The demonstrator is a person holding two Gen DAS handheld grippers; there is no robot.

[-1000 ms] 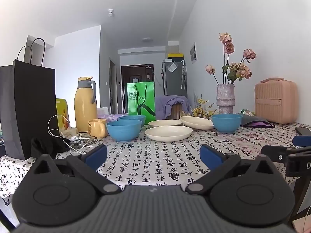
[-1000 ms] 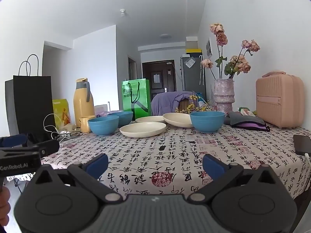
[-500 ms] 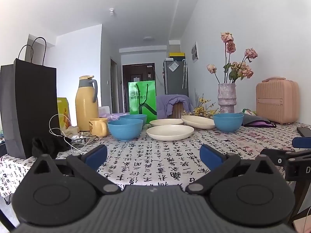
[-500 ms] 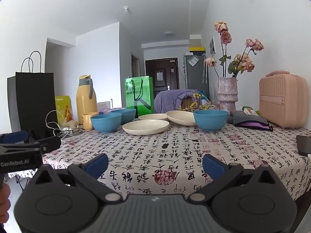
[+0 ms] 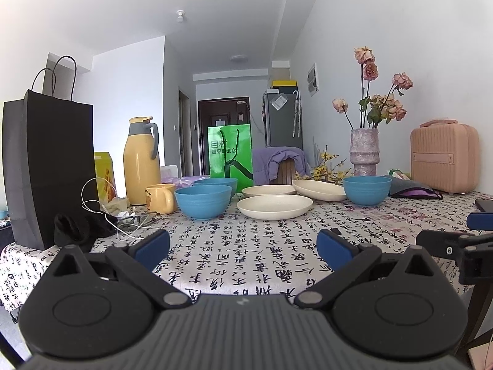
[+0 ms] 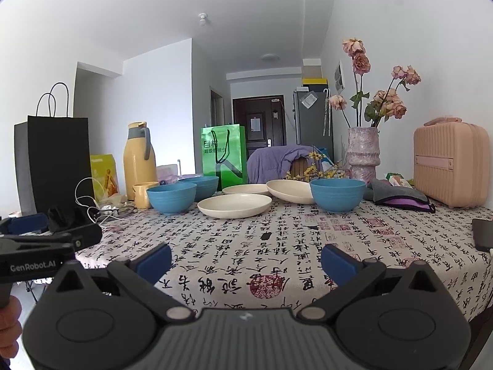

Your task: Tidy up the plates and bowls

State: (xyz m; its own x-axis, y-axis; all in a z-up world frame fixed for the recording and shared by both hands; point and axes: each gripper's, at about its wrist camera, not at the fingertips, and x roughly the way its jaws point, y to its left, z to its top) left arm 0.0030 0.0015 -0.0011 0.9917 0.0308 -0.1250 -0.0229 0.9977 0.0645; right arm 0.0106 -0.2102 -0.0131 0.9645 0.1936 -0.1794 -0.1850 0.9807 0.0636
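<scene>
So far nothing looks sorted: three blue bowls and three cream plates sit loose at the far middle of the surface (image 6: 277, 246). The nearest blue bowl (image 5: 203, 201) stands in front of a second bowl (image 5: 215, 182), while the third bowl (image 6: 337, 194) sits apart at the right, beside the tilted plate (image 6: 288, 191). The front plate (image 6: 234, 205) and back plate (image 6: 246, 189) lie flat. Stacking like with like remains, I judge. The left gripper (image 5: 243, 243) and right gripper (image 6: 246, 259) hover at the near edge, fingers spread, holding nothing.
</scene>
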